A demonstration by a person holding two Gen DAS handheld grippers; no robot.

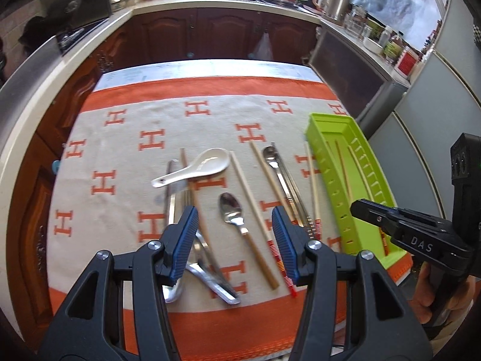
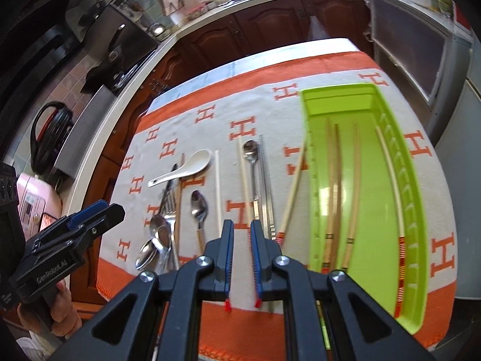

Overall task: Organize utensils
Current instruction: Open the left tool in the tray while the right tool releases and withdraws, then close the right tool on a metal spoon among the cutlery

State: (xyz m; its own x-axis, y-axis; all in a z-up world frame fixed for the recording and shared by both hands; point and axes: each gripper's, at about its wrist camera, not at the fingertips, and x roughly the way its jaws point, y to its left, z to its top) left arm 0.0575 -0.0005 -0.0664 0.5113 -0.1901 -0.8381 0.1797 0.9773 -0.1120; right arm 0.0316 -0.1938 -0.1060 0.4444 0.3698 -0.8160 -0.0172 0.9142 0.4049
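Green tray (image 2: 365,180) lies lengthwise away from the cameras near the tabletop's right edge, chopsticks (image 2: 333,186) inside along it; bare cloth (image 1: 126,156) lies left. Left gripper (image 1: 237,240) jaws apart, empty; right gripper (image 2: 242,255) jaws nearly together, empty.

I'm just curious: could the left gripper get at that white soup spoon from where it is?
Probably yes. The left gripper is open and empty, and the white soup spoon lies on top of the other cutlery on the cloth with nothing over it. Its handle crosses a knife, so that might shift.

Both wrist cams look steeply down from above the table's near edge. Left one sits over the loose utensils (image 1: 231,207), right one nearer the green tray (image 2: 360,99). Both share cloth (image 1: 126,156), tray and kitchen counter behind.
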